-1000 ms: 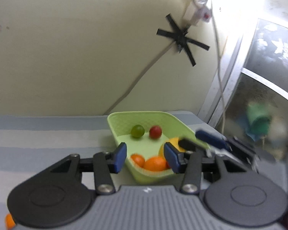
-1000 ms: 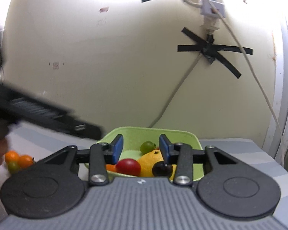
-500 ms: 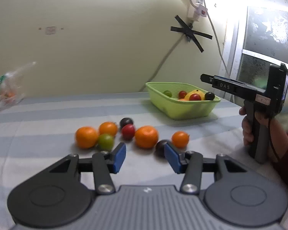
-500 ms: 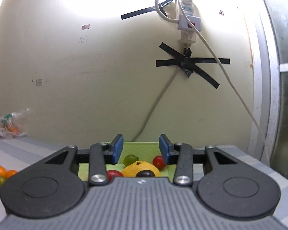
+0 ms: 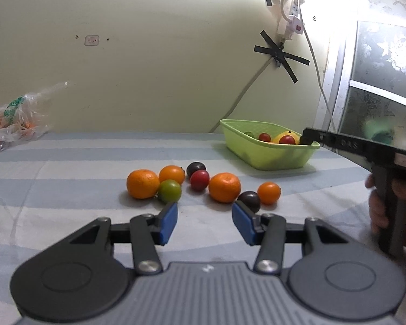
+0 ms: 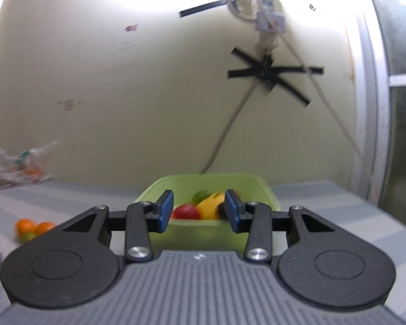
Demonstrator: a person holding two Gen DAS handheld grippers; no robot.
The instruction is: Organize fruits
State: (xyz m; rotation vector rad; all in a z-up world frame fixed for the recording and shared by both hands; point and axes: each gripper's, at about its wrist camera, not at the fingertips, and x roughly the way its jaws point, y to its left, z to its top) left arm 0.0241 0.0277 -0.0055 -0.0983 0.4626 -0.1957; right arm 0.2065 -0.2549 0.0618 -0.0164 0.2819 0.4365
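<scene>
Several loose fruits lie on the striped cloth in the left wrist view: oranges (image 5: 143, 184) (image 5: 224, 187), a green fruit (image 5: 170, 191), a red plum (image 5: 199, 180) and dark plums (image 5: 249, 201). My left gripper (image 5: 204, 223) is open and empty just in front of them. A green basket (image 5: 273, 158) at the back right holds a yellow fruit, red and green ones. My right gripper (image 6: 199, 214) is open and empty, close in front of the basket (image 6: 211, 233); it also shows at the right of the left wrist view (image 5: 365, 149).
A plastic bag (image 5: 10, 122) of produce lies at the far left by the wall. A cable and power strip (image 5: 291, 24) hang on the wall behind the basket. A window frame (image 5: 338, 86) stands at the right.
My left gripper has drawn back from the basket and to the left, and now faces the loose fruits. My right gripper stays before the basket, shifted slightly. Both stay open.
</scene>
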